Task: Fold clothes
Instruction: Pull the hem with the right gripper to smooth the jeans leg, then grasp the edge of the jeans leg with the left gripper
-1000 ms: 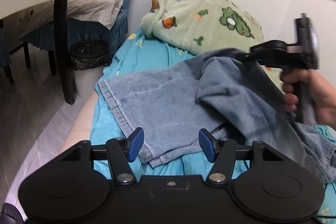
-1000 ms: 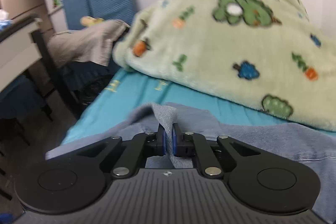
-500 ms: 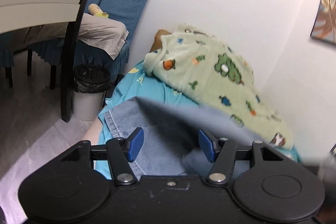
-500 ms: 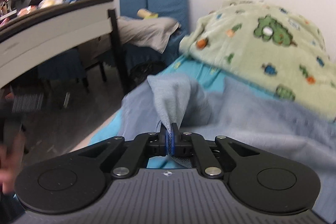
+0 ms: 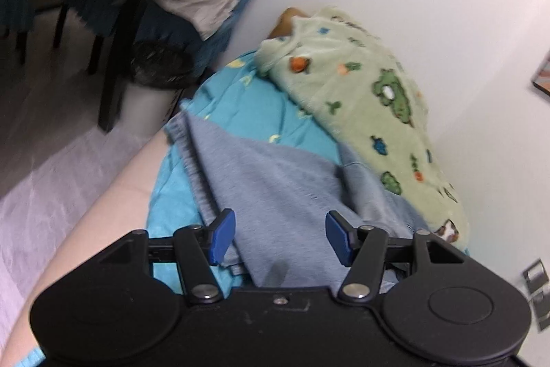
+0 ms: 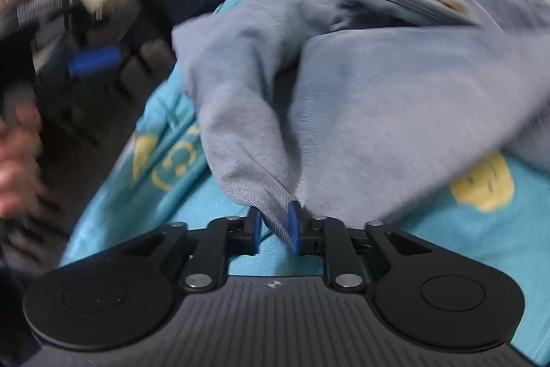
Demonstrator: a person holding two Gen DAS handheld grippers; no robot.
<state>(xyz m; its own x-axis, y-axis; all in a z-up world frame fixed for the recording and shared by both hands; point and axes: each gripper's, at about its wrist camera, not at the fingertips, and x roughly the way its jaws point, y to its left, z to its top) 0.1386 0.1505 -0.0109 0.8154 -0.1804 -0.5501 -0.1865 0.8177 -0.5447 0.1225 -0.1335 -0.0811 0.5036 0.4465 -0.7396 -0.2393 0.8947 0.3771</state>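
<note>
- Mid-fold, by the look: jeans (image 6: 378,85) lying on blue bedsheet (image 6: 178,205).
- Right gripper (image 6: 275,224) pinching a doubled denim edge.
- Left gripper (image 5: 280,236) spread, holding nothing.
- Next: laying the pinched edge flat, square.

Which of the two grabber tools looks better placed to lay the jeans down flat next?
Probably the right. The right gripper has a fold of the jeans between its blue pads, low over the teal sheet. The left gripper hangs open over the denim, gripping nothing.

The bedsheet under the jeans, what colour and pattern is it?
Turquoise bedsheet with yellow smiley-type prints, clearest in the right wrist view.
</note>
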